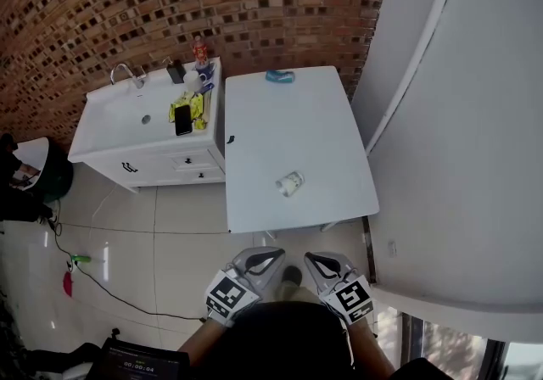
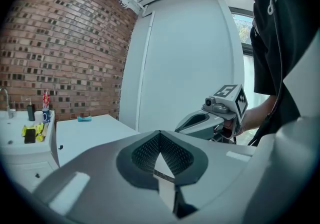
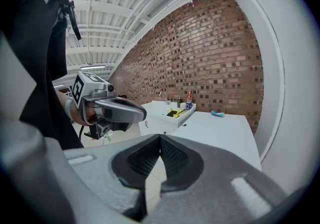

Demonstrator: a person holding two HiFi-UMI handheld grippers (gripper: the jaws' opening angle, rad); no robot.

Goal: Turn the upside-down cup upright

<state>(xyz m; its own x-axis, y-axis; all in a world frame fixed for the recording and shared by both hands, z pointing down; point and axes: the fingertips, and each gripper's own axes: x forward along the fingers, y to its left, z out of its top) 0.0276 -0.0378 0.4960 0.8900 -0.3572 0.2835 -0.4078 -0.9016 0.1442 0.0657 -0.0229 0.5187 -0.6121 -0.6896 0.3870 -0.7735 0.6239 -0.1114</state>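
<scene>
A small clear cup (image 1: 290,183) sits on the white table (image 1: 280,128), near its front edge and right of the middle; it is too small to tell which end is up. My left gripper (image 1: 270,254) and right gripper (image 1: 312,258) are held side by side close to the person's body, short of the table's front edge and well apart from the cup. In the left gripper view the left gripper (image 2: 160,133) is shut with nothing in it. The right gripper (image 3: 160,138) in its own view is likewise shut and holds nothing. The cup is hidden in both gripper views.
A white sink cabinet (image 1: 136,128) with a tap, bottles, a phone and yellow packets stands left of the table. A small blue object (image 1: 280,75) lies at the table's far edge. A brick wall lies behind, a white wall to the right. A cable runs over the tiled floor (image 1: 127,268).
</scene>
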